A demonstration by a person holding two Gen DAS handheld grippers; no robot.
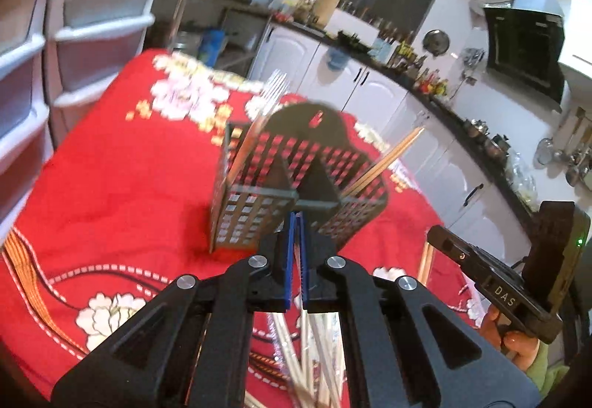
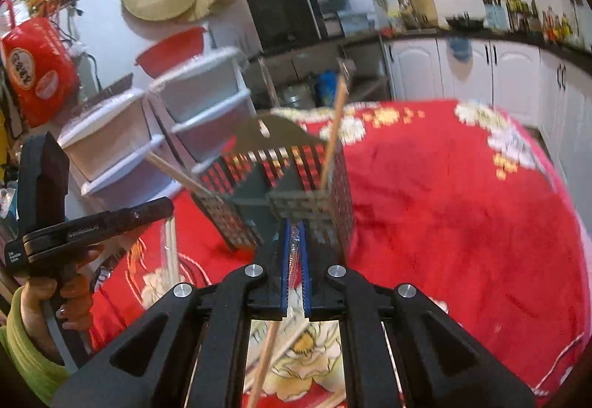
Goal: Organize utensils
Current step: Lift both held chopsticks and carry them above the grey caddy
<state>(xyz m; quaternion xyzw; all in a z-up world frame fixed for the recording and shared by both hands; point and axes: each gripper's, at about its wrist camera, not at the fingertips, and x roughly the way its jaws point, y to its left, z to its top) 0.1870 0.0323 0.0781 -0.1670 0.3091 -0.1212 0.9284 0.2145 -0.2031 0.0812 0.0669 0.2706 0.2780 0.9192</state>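
A dark perforated utensil caddy point(image 1: 296, 182) with several compartments stands on the red floral tablecloth point(image 1: 122, 171). A fork point(image 1: 266, 100) stands in its left compartment and wooden chopsticks point(image 1: 384, 158) lean out of its right side. My left gripper point(image 1: 297, 223) is shut just in front of the caddy, nothing visible between its pads. Loose chopsticks point(image 1: 310, 352) lie on the cloth below it. In the right wrist view the caddy point(image 2: 285, 186) holds chopsticks point(image 2: 335, 134). My right gripper point(image 2: 295, 234) is shut on a clear-wrapped chopstick point(image 2: 266, 352) in front of the caddy.
White plastic drawer units point(image 1: 92, 26) stand at the table's far left edge. White kitchen cabinets point(image 1: 407, 119) and a cluttered dark counter run behind the table. The other hand-held gripper point(image 1: 492, 282) shows at the right edge of the left view.
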